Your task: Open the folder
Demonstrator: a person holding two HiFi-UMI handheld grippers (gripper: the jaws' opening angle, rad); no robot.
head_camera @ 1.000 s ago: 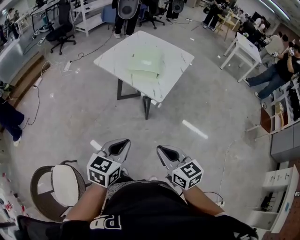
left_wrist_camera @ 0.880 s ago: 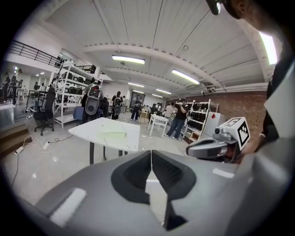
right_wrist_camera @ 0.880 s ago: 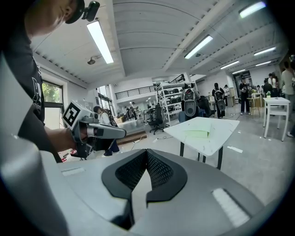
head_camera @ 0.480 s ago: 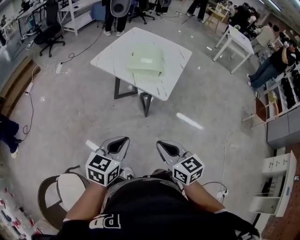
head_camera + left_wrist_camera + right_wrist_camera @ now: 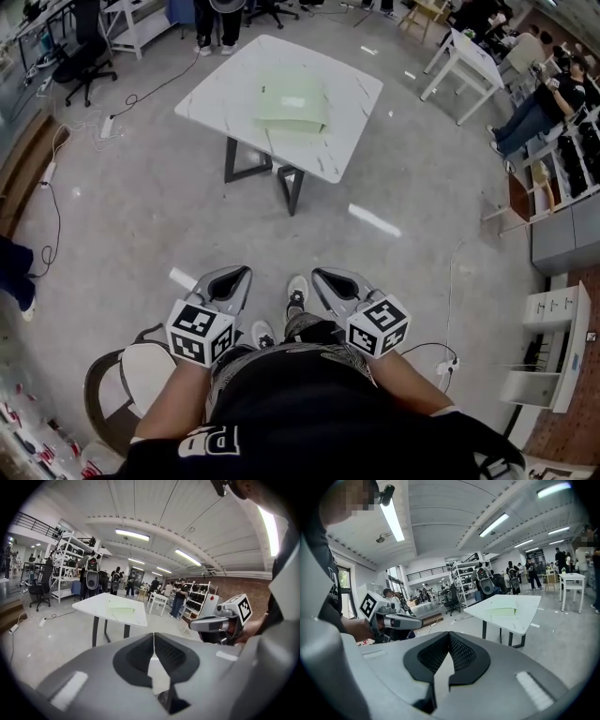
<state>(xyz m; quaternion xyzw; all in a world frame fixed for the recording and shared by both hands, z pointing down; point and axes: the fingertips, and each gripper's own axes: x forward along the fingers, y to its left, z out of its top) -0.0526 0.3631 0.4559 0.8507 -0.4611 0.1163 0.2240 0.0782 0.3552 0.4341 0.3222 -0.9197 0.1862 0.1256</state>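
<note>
Concrete floor [image 5: 141, 216], grey and polished, fills most of the head view; cables trail along its left side.

White square surface [image 5: 225, 84] on dark legs stands well ahead of the person, turned so that one corner points back toward them.

Folder [image 5: 292, 105], pale green, lies flat and closed on the surface, a little right of its centre. From overhead the outline reads close to square, so I cannot tell its long axis. Its near edge runs left to right across the view and looks the thicker one; that edge faces the person. A pale patch sits on the top cover. In the right gripper view the folder [image 5: 504, 612] shows the same thick edge toward the camera.

Person stands well back from the surface, forearms bent at the waist, dark shirt and shoes visible below.

Left tongs [image 5: 239, 274] are held low in front of the body and point ahead toward the surface. In the left gripper view the left tongs [image 5: 153, 634] have tips pressed together with nothing between them.

Right tongs [image 5: 321, 275] are held level beside the left pair, apart from it. The right gripper view shows the right tongs [image 5: 449, 633] closed tip to tip, empty.

Both are well apart from the folder.
</note>
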